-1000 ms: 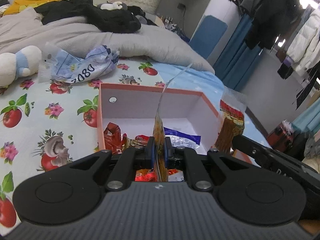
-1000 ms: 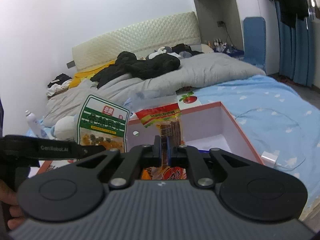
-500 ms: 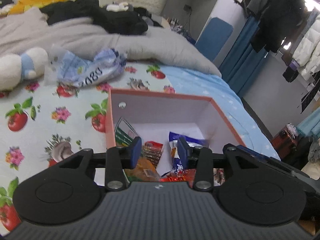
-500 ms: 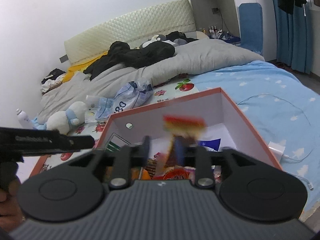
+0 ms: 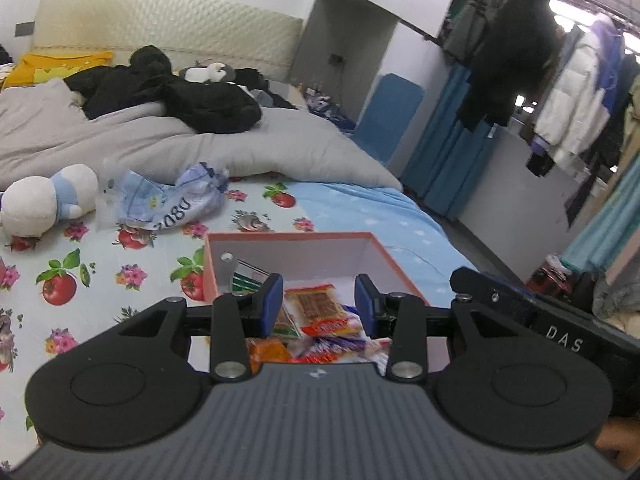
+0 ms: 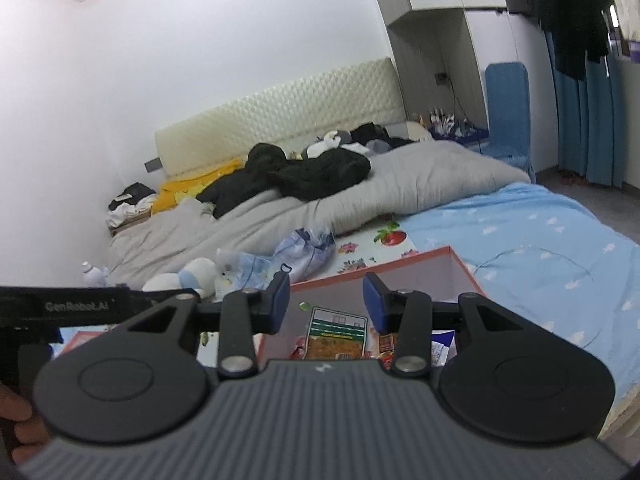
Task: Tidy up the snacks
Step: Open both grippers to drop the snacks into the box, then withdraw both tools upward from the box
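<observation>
Reading "DAS" on right tool, "GenRobot.AI" left tool

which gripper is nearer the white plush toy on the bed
Left, likely. The left gripper hovers over the box on the side of the plush toy; the right gripper is beside it, farther from the toy.

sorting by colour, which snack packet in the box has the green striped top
The green-topped packet, leaning at the orange box's left end. The others, like the orange-edged packet in the middle, show red, orange or blue.
</observation>
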`<state>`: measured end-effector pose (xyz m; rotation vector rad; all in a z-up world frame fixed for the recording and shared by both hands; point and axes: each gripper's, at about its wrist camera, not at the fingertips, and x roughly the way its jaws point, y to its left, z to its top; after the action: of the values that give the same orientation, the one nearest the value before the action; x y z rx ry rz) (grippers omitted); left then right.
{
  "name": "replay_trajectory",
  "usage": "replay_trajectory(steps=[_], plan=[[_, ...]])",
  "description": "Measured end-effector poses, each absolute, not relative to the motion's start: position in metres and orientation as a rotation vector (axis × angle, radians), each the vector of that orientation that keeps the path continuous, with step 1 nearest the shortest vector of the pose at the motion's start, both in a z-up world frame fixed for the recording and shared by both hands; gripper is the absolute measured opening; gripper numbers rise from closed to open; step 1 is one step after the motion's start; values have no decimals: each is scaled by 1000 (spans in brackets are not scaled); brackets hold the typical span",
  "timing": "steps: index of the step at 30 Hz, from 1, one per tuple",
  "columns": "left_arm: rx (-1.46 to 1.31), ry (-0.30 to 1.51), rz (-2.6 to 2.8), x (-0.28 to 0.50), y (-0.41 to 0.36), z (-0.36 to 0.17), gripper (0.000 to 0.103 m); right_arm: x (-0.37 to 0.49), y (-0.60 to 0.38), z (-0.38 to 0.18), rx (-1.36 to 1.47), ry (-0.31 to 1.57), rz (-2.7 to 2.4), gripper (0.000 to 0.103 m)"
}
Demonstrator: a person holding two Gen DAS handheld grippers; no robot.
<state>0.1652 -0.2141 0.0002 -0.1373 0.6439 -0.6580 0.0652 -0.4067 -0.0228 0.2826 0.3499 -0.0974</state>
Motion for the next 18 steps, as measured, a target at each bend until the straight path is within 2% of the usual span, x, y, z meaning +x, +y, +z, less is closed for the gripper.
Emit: replay_trajectory(steps=[10, 18], plan=[[-113, 634, -699, 114, -199, -5, 45, 8, -389, -21, 228, 325, -131, 44], [-94, 654, -672, 93, -184, -23, 45, -11, -377, -47, 208, 391, -180, 44]])
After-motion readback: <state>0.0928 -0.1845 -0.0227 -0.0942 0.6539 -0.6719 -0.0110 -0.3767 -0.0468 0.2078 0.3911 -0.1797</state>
